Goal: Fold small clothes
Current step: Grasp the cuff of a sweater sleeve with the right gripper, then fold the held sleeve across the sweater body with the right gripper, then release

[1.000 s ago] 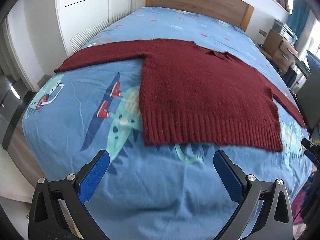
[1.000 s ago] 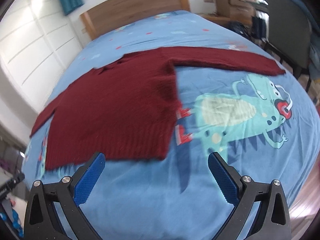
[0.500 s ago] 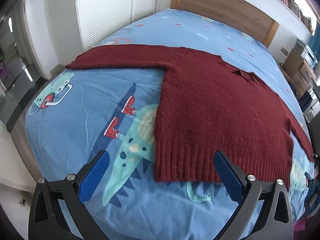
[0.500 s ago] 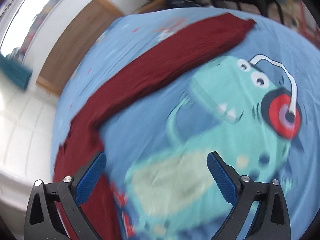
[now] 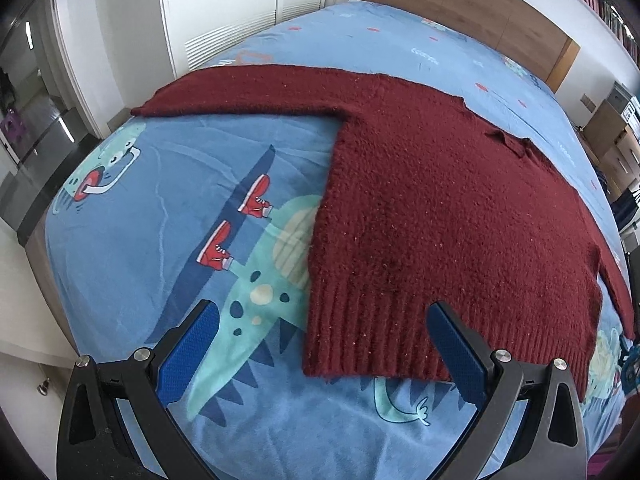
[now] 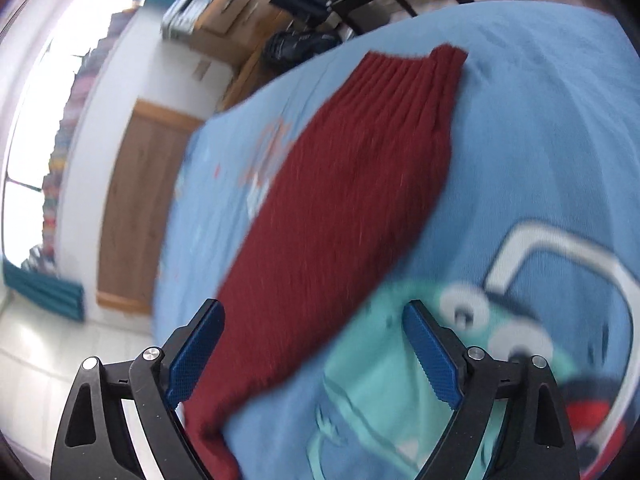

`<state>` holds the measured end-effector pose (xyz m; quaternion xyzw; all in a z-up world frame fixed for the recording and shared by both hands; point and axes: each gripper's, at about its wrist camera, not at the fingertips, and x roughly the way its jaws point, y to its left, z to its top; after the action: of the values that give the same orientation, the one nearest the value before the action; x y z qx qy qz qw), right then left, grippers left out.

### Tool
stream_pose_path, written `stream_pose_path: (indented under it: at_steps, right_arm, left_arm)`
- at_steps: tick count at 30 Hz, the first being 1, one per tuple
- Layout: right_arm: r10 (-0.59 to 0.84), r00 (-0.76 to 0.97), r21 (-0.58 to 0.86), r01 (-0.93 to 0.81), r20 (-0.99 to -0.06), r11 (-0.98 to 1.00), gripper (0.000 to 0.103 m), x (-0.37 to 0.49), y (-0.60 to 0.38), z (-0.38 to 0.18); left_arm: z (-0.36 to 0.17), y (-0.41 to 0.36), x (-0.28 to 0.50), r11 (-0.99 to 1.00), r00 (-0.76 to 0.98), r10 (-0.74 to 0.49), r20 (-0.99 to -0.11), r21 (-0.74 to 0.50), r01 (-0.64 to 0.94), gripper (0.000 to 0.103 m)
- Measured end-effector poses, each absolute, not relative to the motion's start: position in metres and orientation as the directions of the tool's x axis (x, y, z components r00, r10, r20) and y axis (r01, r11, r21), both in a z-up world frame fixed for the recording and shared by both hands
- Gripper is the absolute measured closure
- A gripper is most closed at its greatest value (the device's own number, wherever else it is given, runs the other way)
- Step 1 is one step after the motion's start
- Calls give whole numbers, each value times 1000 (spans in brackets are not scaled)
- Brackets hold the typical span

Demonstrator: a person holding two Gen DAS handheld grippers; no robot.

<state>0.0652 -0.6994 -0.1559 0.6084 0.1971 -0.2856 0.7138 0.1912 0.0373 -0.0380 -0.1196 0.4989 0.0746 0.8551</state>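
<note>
A dark red knit sweater (image 5: 440, 208) lies flat on the blue bedsheet (image 5: 160, 220), sleeves spread out to both sides. My left gripper (image 5: 320, 356) is open and empty, hovering over the sweater's lower left hem corner. In the right wrist view, one sleeve (image 6: 340, 208) runs diagonally, its ribbed cuff (image 6: 416, 76) at the far end. My right gripper (image 6: 312, 352) is open and empty, low over the sleeve's near part. The view is blurred.
The sheet carries cartoon dinosaur prints (image 5: 256, 288). A wooden headboard (image 5: 460, 4) stands at the far end. White wardrobe doors (image 5: 240, 4) line the left. A chair and wooden furniture (image 6: 256, 12) stand beyond the bed's right edge (image 6: 520, 12).
My left gripper has moved closer to the sweater's lower left hem corner. My right gripper has swung right and down along the sleeve, toward the cuff, moving fast.
</note>
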Motion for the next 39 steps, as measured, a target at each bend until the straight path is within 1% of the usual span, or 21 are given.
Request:
stream_pose_path:
  at_steps: [1,2,3,5,6,8,10,12,14,19,24,27,29,39]
  right_arm:
    - [-178,766,767,637,-618,82,16,64,-702,-157]
    - [-193,775,781,622,-602,59,23,62,-708,-159]
    - [-204,779,790,612,-593,39,27,62,-712,-162]
    - [-225,784,807,590,-579,-23,50,59,-717,-170]
    - [-231,790,818,573,-569,-57,56,60,-719,-175]
    - [-241,795,829,550,-557,-103,74,58,-722,-182]
    - [-245,797,833,538,-552,-126,82,59,-727,-184]
    - [-246,801,838,531,-545,-127,85,64,-732,-181]
    - [-239,811,845,524,-534,-107,91,72,-733,-172]
    - [-207,840,860,510,-501,-10,93,90,-735,-145]
    - [-128,889,893,448,-440,49,93,134,-714,-123]
    - [-54,920,918,391,-388,59,93,169,-686,-115]
    - [-5,929,926,370,-371,71,93,190,-669,-111]
    - [270,930,968,238,-251,79,93,331,-538,-84]
  left_arm:
    - [-39,37,192,961,491,6,-871,-130,-243,1]
    - [-39,36,193,962,490,6,-872,-129,-240,1]
    - [-40,35,194,963,488,9,-873,-123,-238,1]
    - [-43,36,195,965,483,14,-876,-115,-237,1]
    - [-44,36,195,964,481,14,-877,-117,-240,1]
    - [-46,38,195,962,478,10,-878,-122,-245,1]
    - [-47,41,195,959,473,11,-881,-124,-253,1]
    - [-49,44,195,956,470,5,-883,-133,-260,1]
    - [-51,48,194,953,469,0,-883,-142,-267,1]
    - [-59,54,192,940,466,-43,-884,-194,-281,2]
    - [-62,59,189,926,473,-96,-876,-252,-280,3]
    - [-61,66,187,917,476,-126,-870,-286,-279,3]
    - [-61,72,186,913,476,-139,-869,-299,-279,3]
    - [-58,113,173,894,496,-150,-855,-332,-301,3]
